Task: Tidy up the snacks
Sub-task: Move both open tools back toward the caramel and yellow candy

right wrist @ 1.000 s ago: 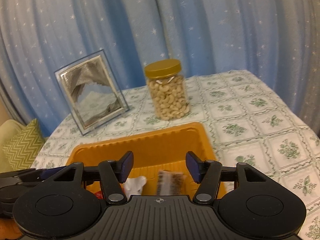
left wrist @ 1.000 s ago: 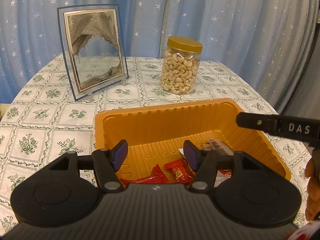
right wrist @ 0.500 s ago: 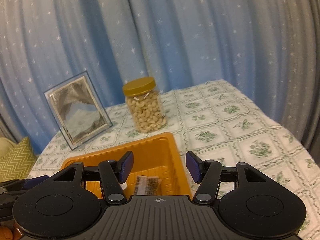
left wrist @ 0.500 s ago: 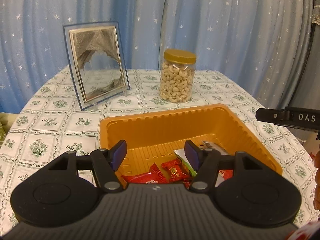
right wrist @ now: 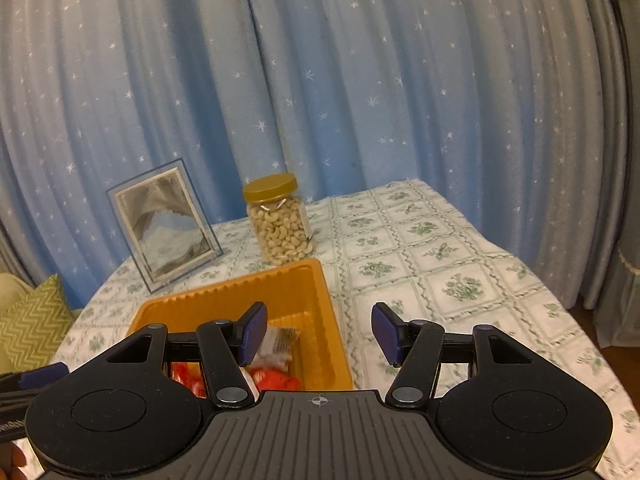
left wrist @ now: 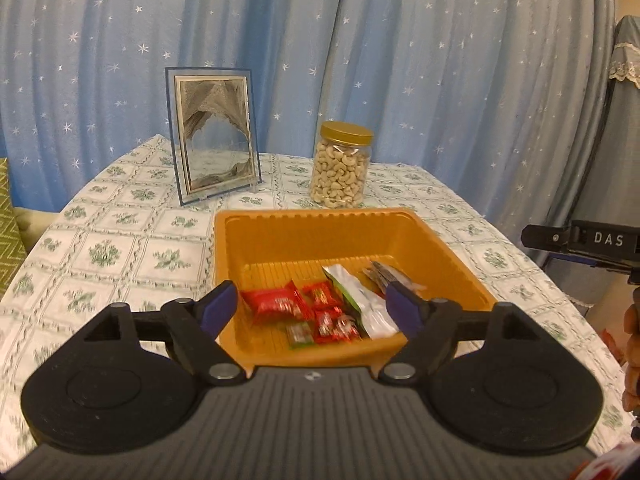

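Note:
An orange plastic tray [left wrist: 436, 248] sits on the table and holds several wrapped snacks: red candy packets [left wrist: 276, 303], a white and green pouch [left wrist: 360, 300] and a dark-printed bar [left wrist: 384, 274]. My left gripper [left wrist: 314, 310] hovers above the tray's near edge; its jaws are opening with nothing between them. In the right wrist view the same tray [right wrist: 316, 292] lies low and left, with red packets [right wrist: 276, 380] and a printed wrapper [right wrist: 282, 338] inside. My right gripper [right wrist: 318, 334] stands open and empty over the tray's right rim. Its black body [left wrist: 580, 240] shows at the left view's right edge.
A jar of cashews [left wrist: 342, 170] with a gold lid and a standing picture frame [left wrist: 214, 136] are behind the tray on the floral tablecloth [left wrist: 120, 248]. Blue starred curtains hang behind. A green zigzag cushion [right wrist: 28, 324] lies left of the table. A hand [left wrist: 632, 344] shows at the right edge.
Both grippers have pulled back and risen a little, so the tray, jar and frame look smaller and farther. The left jaws have spread wider. The right jaws keep the same gap.

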`<state>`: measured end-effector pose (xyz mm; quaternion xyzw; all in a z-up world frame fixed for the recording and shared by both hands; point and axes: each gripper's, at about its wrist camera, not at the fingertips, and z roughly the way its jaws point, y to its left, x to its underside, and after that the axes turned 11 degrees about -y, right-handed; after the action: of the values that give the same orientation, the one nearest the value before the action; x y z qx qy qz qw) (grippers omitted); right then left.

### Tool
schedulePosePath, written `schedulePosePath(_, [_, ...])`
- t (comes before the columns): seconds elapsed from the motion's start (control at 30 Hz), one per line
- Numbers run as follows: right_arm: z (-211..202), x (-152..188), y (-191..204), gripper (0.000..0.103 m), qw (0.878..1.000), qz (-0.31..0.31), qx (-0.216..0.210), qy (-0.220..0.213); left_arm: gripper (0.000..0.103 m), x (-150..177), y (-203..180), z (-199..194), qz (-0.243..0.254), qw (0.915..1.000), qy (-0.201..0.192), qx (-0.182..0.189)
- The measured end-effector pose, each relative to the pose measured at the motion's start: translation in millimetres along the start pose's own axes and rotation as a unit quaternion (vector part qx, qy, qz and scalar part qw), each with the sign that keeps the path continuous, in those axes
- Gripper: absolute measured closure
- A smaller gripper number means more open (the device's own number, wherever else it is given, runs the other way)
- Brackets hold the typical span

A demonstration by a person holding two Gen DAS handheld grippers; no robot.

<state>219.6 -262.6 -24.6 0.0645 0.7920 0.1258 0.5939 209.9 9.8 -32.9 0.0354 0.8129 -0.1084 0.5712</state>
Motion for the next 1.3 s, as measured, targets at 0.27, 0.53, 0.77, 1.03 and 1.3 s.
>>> schedulePosePath(0.27, [-39.8,32.5,-11.9,0.045,0.999,-0.012,0.002,0.03,0.015,24.1,-6.5,-38.5,0.007,0.9998,0.016,0.012])
schedulePosePath(0.53, [-58.3,60.5,-16.4,0.045,0.997,-0.045,-0.021,0.058,0.015,60.1,-17.4,-43.9,0.047,0.9967,0.059,0.03])
schedulePosePath(0.77, [-48.7,79.0,-15.5,0.045,0.991,-0.077,-0.036,0.104,0.015,83.4,-30.8,-28.6,0.139,0.9852,0.084,0.054])
schedulePosePath(1.03, [-35.5,99.9,-8.3,0.045,0.984,-0.099,-0.038,0.146,0.016,97.3,-34.0,1.2,0.163,0.9781,0.113,0.063])
schedulePosePath(1.3, [-23.8,97.8,-18.7,0.045,0.986,-0.07,-0.011,0.153,0.018,101.5,-38.6,21.2,0.17,0.9766,0.116,0.062])
